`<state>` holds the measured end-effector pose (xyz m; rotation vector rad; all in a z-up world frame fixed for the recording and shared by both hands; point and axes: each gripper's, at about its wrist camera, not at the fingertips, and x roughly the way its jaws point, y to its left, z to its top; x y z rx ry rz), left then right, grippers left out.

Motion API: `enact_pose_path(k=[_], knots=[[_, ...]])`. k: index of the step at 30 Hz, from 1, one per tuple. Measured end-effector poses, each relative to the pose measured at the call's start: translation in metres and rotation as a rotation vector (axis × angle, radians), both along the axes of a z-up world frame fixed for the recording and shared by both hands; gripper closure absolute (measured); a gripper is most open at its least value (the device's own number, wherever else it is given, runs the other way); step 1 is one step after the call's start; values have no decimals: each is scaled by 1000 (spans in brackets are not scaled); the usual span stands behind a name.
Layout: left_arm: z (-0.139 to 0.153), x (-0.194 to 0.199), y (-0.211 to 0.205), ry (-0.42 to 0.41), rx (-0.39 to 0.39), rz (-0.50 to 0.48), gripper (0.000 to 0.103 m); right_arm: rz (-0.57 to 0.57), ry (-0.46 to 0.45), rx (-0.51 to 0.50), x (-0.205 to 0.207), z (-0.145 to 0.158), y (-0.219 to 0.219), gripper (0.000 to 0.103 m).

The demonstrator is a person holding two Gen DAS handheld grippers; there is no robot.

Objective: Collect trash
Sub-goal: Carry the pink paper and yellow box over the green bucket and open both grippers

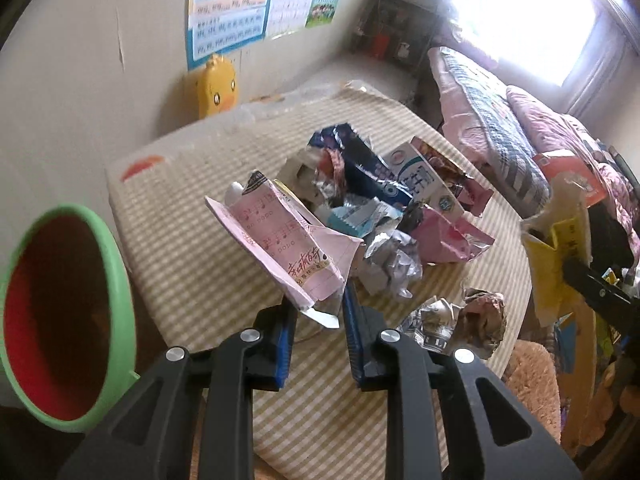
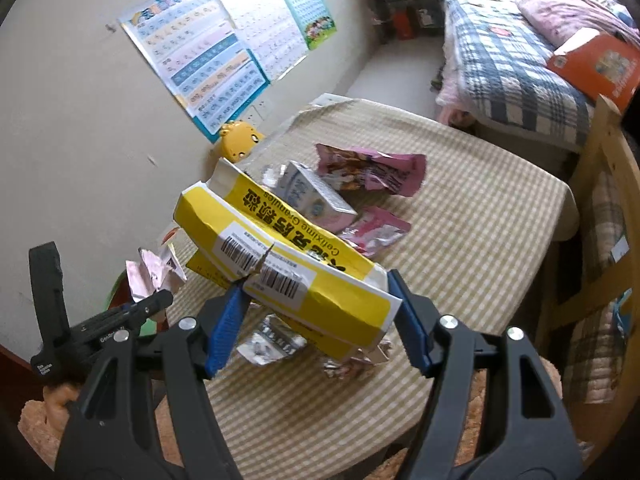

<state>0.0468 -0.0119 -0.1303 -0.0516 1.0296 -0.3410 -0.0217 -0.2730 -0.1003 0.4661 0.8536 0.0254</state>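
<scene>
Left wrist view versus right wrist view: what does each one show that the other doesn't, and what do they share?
Only the left wrist view shows the green bin with its red inside, the big wrapper heap, and the left gripper shut on a pink carton.

Only the right wrist view shows the right gripper shut on a flattened yellow box from the front, barcode up.

Both show the checked tablecloth, the wall posters, the yellow duck and the bed.

Blown-out daylight from the window (image 1: pixel 532 12) (soft blur throughout), heavy fisheye warping at edges.
</scene>
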Motion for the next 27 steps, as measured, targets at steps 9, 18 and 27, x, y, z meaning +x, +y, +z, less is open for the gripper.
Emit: enact_pose_path(k=[9, 18, 27], knots=[[20, -7, 12, -71, 5, 14, 83, 39, -15, 0, 0, 8, 19, 36], [25, -6, 41, -85, 3, 99, 83, 88, -22, 0, 7, 15, 41, 36], [22, -2, 82, -90, 25, 210, 83, 188, -16, 33, 23, 15, 86, 36]])
